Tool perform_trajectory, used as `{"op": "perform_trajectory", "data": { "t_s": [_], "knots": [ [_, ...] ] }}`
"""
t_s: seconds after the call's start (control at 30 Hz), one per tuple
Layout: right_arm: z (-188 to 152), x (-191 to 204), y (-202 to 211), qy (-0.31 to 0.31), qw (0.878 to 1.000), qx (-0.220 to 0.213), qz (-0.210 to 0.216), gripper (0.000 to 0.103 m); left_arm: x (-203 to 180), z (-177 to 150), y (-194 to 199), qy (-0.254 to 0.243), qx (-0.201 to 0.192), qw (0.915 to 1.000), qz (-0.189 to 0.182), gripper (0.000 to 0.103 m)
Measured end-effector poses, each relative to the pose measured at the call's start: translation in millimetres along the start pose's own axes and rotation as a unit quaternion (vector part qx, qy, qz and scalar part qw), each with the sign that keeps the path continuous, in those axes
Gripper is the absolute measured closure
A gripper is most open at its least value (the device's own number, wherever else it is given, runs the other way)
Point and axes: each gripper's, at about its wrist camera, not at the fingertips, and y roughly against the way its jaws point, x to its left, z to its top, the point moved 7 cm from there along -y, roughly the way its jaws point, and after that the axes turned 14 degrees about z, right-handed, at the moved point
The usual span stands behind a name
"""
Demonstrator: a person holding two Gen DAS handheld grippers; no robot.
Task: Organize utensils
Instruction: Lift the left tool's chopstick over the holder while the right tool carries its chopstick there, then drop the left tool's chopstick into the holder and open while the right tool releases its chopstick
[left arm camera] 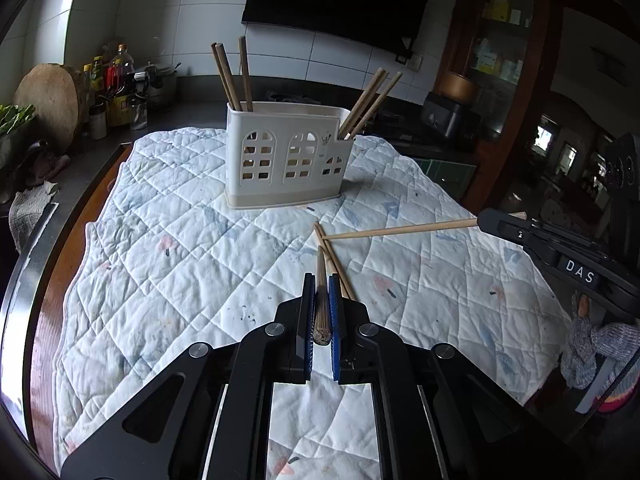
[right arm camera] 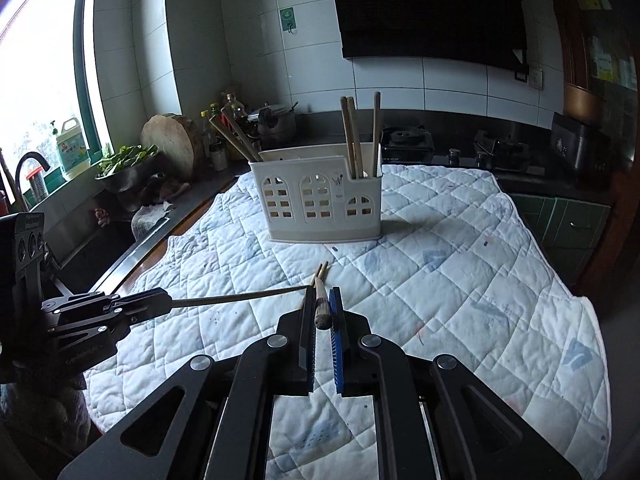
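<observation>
L gripper [left arm camera: 320, 280] & R gripper [right arm camera: 323, 294] each have jaws clamped on 1 chopstick [left arm camera: 321, 276] above the quilted cloth [left arm camera: 180, 248], w/ 2 chopsticks [left arm camera: 334, 258] lying near the white holder [left arm camera: 280, 160].

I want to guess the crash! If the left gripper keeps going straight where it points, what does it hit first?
Probably the quilted cloth, near the loose chopsticks lying ahead of the left gripper, before the white holder. Depth is hard to judge.

A daylit kitchen with white tiled walls

A bright window [right arm camera: 36, 92] stands above the sink [right arm camera: 76, 236]; a dark range hood [right arm camera: 432, 8] hangs over the stove [right arm camera: 406, 140], beside a wooden cabinet [left arm camera: 500, 60].
</observation>
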Motion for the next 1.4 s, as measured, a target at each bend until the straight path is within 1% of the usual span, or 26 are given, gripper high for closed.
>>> {"op": "perform_trajectory", "data": {
  "t_s": [0.27,0.4,0.53,0.73,0.87,0.93,1.07,1.2,1.3,1.4],
  "knots": [
    [46.4,0.4,6.9,0.032,0.999,-0.004,0.005,0.096,2.5,34.2,-4.9,-0.011,-0.005,0.9999,-0.005,0.098],
    [73.1,-8.5,8.6,0.039,0.999,-0.002,0.003,0.096,-0.5,50.0,-8.6,-0.024,-0.007,0.9997,-0.006,0.098],
    [105.4,-19.3,11.8,0.045,0.999,-0.010,-0.006,0.096,-2.2,67.8,-12.2,-0.032,-0.008,0.9995,-0.005,0.098],
    [159.8,-26.4,17.2,0.057,0.998,-0.033,-0.020,0.096,-3.7,103.5,-9.2,-0.043,-0.026,0.9988,-0.001,0.098],
    [186.0,-24.1,15.5,0.075,0.996,-0.044,-0.031,0.096,-0.1,134.2,-3.8,-0.043,-0.044,0.9981,0.005,0.098],
    [194.7,-23.1,11.2,0.080,0.995,-0.045,-0.031,0.096,2.1,150.6,1.5,-0.040,-0.057,0.9976,0.008,0.098],
    [205.5,-22.4,0.5,0.099,0.993,-0.046,-0.047,0.096,8.0,186.1,12.8,-0.032,-0.083,0.9960,0.013,0.098],
    [211.6,-28.6,-15.3,0.102,0.993,-0.031,-0.054,0.096,13.6,216.8,18.9,-0.026,-0.104,0.9940,0.023,0.098],
    [214.5,-36.0,-28.0,0.099,0.993,-0.021,-0.058,0.096,19.1,235.2,19.2,-0.012,-0.118,0.9927,0.023,0.098],
    [215.3,-43.5,-38.3,0.090,0.994,-0.011,-0.053,0.096,24.2,247.5,14.3,-0.004,-0.126,0.9916,0.030,0.098]
  ]
}}
